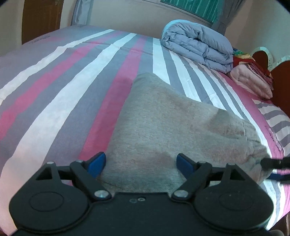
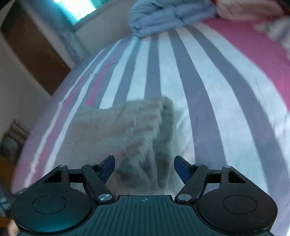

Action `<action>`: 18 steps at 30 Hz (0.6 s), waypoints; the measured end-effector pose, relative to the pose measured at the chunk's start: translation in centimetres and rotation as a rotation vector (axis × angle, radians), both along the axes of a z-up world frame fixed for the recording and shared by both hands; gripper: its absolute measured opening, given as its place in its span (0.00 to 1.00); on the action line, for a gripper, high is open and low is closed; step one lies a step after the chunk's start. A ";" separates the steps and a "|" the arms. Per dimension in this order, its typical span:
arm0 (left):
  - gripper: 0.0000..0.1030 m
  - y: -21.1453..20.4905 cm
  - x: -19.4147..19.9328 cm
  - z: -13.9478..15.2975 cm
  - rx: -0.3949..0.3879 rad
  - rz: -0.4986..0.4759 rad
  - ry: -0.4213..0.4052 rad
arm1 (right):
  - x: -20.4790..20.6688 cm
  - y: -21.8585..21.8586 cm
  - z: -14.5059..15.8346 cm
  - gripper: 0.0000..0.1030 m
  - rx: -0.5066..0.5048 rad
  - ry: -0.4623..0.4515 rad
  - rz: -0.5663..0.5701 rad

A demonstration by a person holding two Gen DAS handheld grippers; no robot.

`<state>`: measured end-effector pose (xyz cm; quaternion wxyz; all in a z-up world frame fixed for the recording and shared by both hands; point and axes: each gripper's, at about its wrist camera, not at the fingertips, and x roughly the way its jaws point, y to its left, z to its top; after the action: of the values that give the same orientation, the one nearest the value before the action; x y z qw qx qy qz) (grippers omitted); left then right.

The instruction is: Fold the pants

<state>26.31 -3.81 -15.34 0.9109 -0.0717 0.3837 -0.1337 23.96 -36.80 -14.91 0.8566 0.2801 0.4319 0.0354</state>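
The grey pants (image 1: pixel 174 123) lie folded into a compact block on the striped bedsheet (image 1: pixel 72 76). My left gripper (image 1: pixel 141 164) is open, its blue-padded fingers spread over the near edge of the pants, holding nothing. The right gripper's tips (image 1: pixel 275 168) show at the pants' right edge in the left wrist view. In the right wrist view, my right gripper (image 2: pixel 144 168) is open above the ribbed end of the pants (image 2: pixel 137 134), which is blurred.
A folded blue-grey quilt (image 1: pixel 197 47) lies at the far side of the bed, with folded pink and red blankets (image 1: pixel 252 78) beside it near the wooden headboard (image 1: pixel 282 81). A brown door (image 1: pixel 41 18) stands beyond the bed. The quilt also shows in the right wrist view (image 2: pixel 163 16).
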 end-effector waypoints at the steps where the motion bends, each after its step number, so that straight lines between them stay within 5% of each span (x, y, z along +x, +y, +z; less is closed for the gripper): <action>1: 0.76 0.2 0.1 0.0 -0.004 0.003 0.005 | -0.2 -0.6 -0.5 0.70 0.038 0.025 -0.026; 6: 0.76 0.4 0.4 -0.2 0.003 0.007 0.029 | 0.1 -1.6 -2.0 0.69 0.311 0.158 -0.132; 8: 0.76 0.4 0.5 -0.1 0.002 0.005 0.035 | 0.6 -1.6 -2.4 0.50 0.368 0.155 -0.167; 12: 0.76 0.5 0.6 -0.3 -0.006 0.011 0.041 | 1.0 -0.2 -2.4 0.50 0.301 0.123 -0.203; 16: 0.76 0.9 0.7 -0.4 -0.022 0.022 0.052 | 2.0 1.5 -2.0 0.63 0.216 0.136 -0.156; 17: 0.76 1.1 0.7 -0.4 -0.029 0.023 0.056 | 1.8 1.7 -1.6 0.43 0.195 0.108 -0.164; 18: 0.76 1.3 0.7 -0.5 -0.040 0.025 0.058 | 1.6 1.9 -1.0 0.41 0.159 0.066 -0.150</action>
<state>27.01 -2.53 -15.83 0.8993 -0.0984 0.4065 -0.1279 25.57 -34.89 -15.94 0.8173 0.3798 0.4334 -0.0038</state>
